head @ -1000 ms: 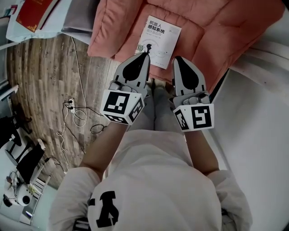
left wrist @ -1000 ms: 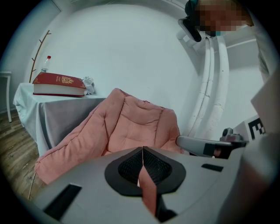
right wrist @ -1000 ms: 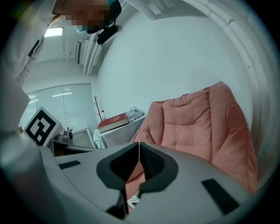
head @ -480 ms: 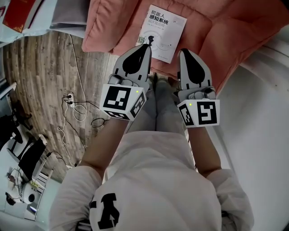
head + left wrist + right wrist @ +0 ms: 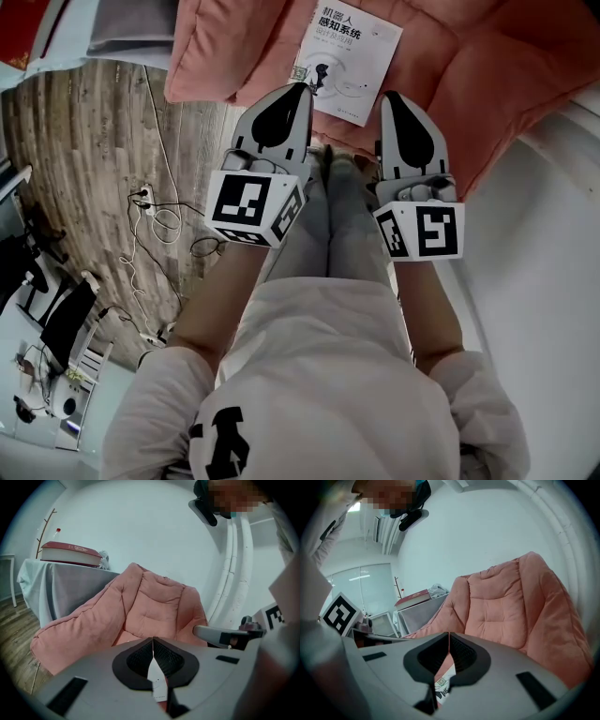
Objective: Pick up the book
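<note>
A white book (image 5: 347, 61) with dark print lies flat on a pink cushion (image 5: 487, 66). My left gripper (image 5: 302, 89) hovers at the book's near left corner, jaws shut and empty. To its right, my right gripper (image 5: 389, 96) hangs just off the book's near right edge, likewise shut on nothing. In the left gripper view the jaws meet at the tips (image 5: 153, 639), and a sliver of the book (image 5: 157, 681) shows below them. The right gripper view has its shut jaw tips (image 5: 449, 633) above a corner of the book (image 5: 445, 684).
The cushion (image 5: 154, 611) rises as a backrest behind the book. A thick red book (image 5: 70, 552) lies on a grey-draped table (image 5: 122, 28) to the left. Cables and a power strip (image 5: 150, 211) trail over the wooden floor. A white curved wall (image 5: 544, 234) stands at the right.
Both grippers have sunk toward the cushion and sit closer to the book's near edge. Their jaws stayed shut.
</note>
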The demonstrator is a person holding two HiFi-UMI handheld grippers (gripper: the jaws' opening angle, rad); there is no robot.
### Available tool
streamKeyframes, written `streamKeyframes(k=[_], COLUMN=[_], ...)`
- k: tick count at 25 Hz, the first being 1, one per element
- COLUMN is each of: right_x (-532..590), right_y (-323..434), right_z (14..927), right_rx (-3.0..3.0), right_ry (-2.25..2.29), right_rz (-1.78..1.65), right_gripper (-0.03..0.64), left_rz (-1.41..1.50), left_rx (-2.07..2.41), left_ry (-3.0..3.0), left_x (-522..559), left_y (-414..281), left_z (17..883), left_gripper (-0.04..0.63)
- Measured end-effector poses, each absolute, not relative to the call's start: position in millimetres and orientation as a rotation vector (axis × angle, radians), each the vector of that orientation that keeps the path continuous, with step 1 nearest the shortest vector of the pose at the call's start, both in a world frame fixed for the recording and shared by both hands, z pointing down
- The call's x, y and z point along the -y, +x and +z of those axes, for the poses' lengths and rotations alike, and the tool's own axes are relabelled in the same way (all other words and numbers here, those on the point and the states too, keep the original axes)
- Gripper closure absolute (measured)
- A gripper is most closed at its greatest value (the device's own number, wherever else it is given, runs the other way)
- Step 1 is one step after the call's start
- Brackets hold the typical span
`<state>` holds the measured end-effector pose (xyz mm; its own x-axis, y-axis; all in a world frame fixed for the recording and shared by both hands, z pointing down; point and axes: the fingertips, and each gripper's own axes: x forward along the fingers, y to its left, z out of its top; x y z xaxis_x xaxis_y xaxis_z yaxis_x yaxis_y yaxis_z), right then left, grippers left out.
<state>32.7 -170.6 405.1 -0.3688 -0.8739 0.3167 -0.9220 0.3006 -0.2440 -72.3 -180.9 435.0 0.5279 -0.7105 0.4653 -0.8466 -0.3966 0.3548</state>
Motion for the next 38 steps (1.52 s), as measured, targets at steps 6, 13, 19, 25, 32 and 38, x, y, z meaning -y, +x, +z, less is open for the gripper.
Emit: streamKeyframes(k=[6,13,19,25,32,38], right_x=[174,175,180,184,184,182], right_y=[31,30,31,34,42,43], right_z=[426,448,468,489,521,546], right_rx=[2.414,2.394,2.371,2.349,2.269,2.230], right_ry=[1.683,1.678,1.704,1.724,1.752,1.761], right_rz=[0.605,0.627,0.689,0.703,0.736,0.802], right_gripper=[0.589,0.589,0.589,0.589,0.589,0.589], left_rz=[0.345,0.367,0.389,0.411,0.443,0.467], left_rx=[1.245,1.228,1.234,1.232,1.241,1.242], left_ry=[2.192,2.167,2.146,2.136,2.112,2.101], left_x=[182,181,186,189,191,196], left_y=[-74,-73,-79,-78,-82,-83], left_z=[457,479,498,519,540,557], left_gripper=[0.591,0.591,0.591,0.590,0.591,0.590])
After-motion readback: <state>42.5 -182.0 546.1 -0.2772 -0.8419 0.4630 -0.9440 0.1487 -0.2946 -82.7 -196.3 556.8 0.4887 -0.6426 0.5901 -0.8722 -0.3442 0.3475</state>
